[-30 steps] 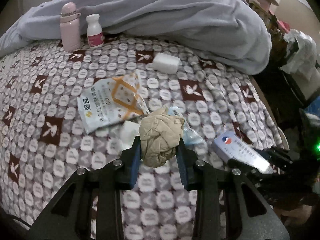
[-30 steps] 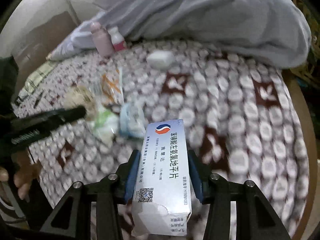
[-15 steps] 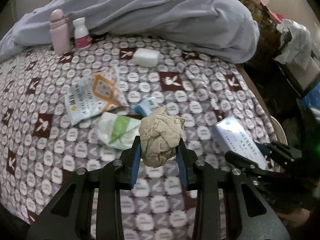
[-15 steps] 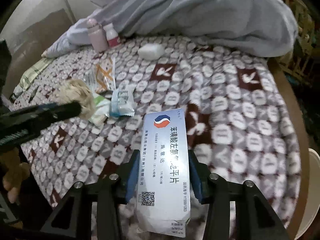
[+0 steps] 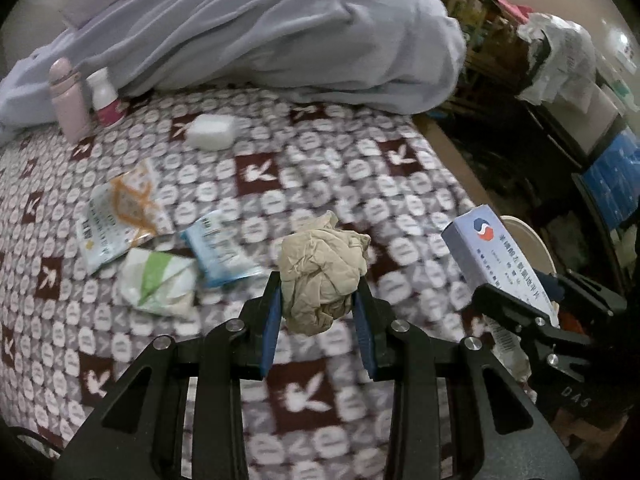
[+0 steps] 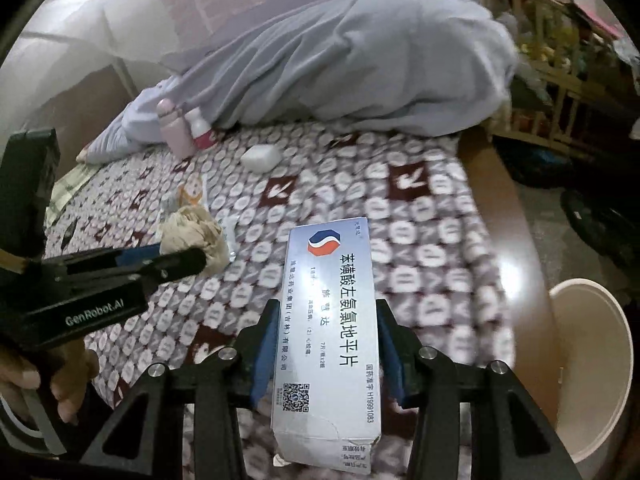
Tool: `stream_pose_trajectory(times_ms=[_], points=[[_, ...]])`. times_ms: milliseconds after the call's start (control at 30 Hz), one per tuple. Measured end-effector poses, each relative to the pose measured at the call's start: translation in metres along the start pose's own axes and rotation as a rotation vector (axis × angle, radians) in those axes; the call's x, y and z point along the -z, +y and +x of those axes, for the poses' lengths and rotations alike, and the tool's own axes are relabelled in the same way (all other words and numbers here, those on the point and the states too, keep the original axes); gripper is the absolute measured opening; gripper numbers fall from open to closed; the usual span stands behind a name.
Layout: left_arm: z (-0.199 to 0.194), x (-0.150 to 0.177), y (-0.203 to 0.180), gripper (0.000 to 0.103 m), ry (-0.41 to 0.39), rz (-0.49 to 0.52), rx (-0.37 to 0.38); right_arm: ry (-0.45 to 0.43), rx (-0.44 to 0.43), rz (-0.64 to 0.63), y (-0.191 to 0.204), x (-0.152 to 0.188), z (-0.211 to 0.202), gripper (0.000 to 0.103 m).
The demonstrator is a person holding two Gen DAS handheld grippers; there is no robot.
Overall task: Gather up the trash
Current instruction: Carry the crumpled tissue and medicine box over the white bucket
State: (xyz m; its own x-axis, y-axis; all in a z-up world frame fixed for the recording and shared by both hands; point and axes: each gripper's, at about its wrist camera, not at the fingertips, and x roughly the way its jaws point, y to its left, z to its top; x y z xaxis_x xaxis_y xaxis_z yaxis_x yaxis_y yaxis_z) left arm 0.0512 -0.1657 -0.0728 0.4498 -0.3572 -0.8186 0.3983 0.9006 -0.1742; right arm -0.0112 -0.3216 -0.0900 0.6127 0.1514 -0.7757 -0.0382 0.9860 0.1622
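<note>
My left gripper (image 5: 317, 300) is shut on a crumpled beige paper ball (image 5: 322, 266), held above the patterned bed cover. My right gripper (image 6: 326, 324) is shut on a white medicine box (image 6: 334, 320) with blue print; the same box (image 5: 496, 256) shows at the right of the left wrist view. In the right wrist view the paper ball (image 6: 192, 232) and the left gripper (image 6: 176, 258) appear at the left. On the cover lie an orange-and-white wrapper (image 5: 116, 208), a blue-and-white packet (image 5: 220, 248) and a green-and-white packet (image 5: 160, 280).
A pale round bin (image 6: 592, 364) stands on the floor beside the bed's wooden edge (image 6: 508, 216). A pink flask (image 5: 70, 100), a small white bottle (image 5: 106, 98) and a white block (image 5: 212, 131) rest near a heaped grey blanket (image 5: 280, 32). Cluttered furniture fills the right.
Both grippers have drawn back and to the right from the wrappers, each keeping its load. The bin has come into the right wrist view.
</note>
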Motion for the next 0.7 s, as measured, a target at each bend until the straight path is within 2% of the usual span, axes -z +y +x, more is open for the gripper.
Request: stream_pose_trajectory(times_ms=[700], points=[[0.023,-0.013,-0.110,0.031,0.027,0.148,0.124,-0.051,0.131,0.139,-0.089,0.025,-0.048,0.044]])
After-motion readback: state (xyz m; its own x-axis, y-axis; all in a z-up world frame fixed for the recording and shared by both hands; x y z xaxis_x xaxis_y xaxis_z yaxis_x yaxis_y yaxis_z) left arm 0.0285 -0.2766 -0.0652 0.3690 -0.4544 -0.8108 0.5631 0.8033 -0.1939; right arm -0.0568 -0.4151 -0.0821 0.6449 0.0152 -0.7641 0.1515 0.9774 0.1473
